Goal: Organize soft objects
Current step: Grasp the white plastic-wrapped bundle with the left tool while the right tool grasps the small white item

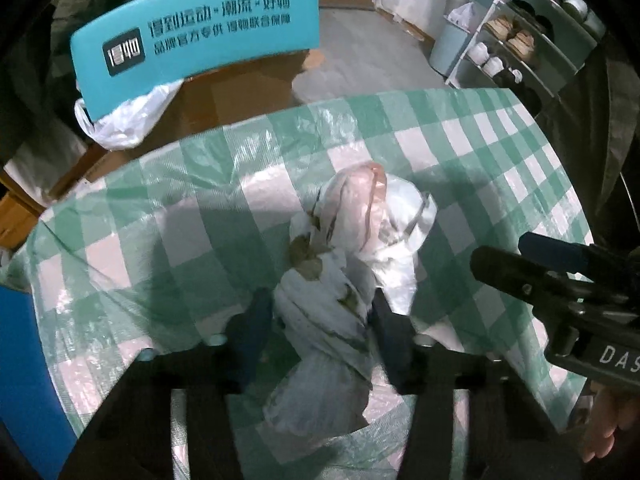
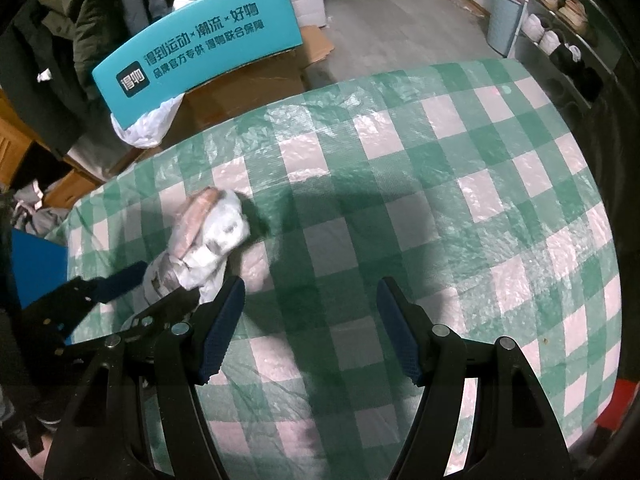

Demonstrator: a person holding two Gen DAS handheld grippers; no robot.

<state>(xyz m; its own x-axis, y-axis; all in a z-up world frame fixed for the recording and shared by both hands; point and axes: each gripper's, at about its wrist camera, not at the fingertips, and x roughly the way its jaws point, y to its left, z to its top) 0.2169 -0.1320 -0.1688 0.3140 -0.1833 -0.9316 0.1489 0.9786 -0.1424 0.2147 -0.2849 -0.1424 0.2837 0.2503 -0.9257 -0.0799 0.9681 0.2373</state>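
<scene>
**A:** Start at the left. What is the left gripper doing?

**B:** It points steeply down at the checked tablecloth, and its fingers sit on either side of the knotted bundle of plastic bags. The jaws look pressed against the bundle's narrow, twisted waist, so I read it as pinching the bundle there, though the blur makes the contact on the far pad hard to confirm.

**A:** Where does the bundle lie?

**B:** On the tablecloth, toward the table's left side in the right wrist view, with its pinkish end pointing away toward the teal box that stands beyond the table edge.

**A:** How should this step go, in your judgement?

**B:** Film slips and squashes, so I would grip the tight knot rather than the loose puffed end, squeeze until the plastic stops yielding, then lift straight up slowly. If a tail drags on the cloth, it could pull the covering along.

**A:** And further right?

**B:** The right gripper hangs over bare tablecloth just beside the bundle, also tilted steeply down. Its jaws are spread wide with nothing between them. From the left wrist view it juts in from the right edge, clear of the bundle. It seems ready to steady or take the loose end if needed.
</scene>
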